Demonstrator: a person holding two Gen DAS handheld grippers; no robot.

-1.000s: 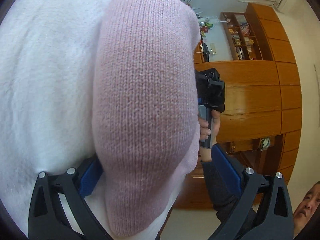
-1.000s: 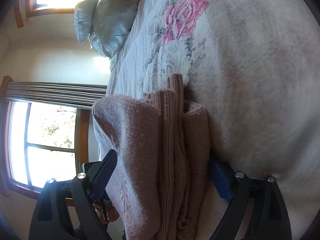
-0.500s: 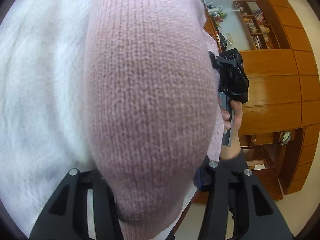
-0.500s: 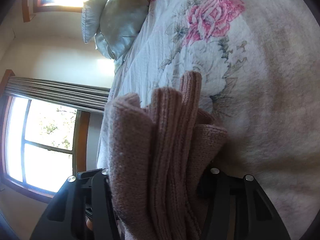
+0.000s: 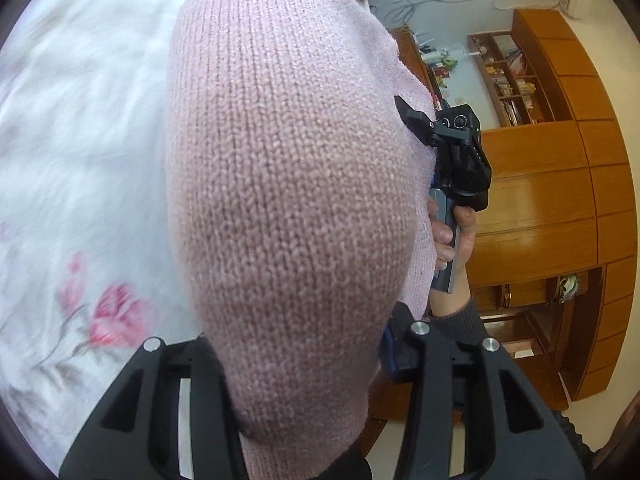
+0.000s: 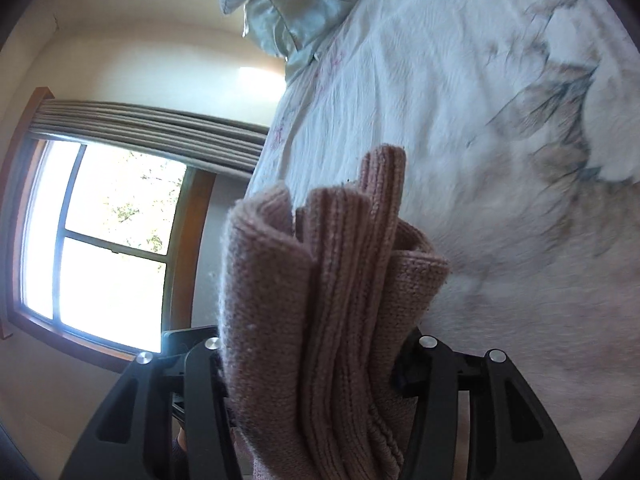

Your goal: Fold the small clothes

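Item, pink knit garment (image 5: 288,208): I have it lifted above the bed (image 6: 460,100), left tongs (image 5: 308,364) pinching one bunched edge, right tongs (image 6: 316,364) pinching its ribbed layers, partly gathered, final fold and laying flat apparently outstanding

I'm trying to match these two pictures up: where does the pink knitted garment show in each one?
Left wrist view: the pink knitted garment fills the centre, clamped between the left gripper.
Right wrist view: its bunched folds rise at bottom centre, clamped by the right gripper.
Shared landmark: the floral bedspread behind.
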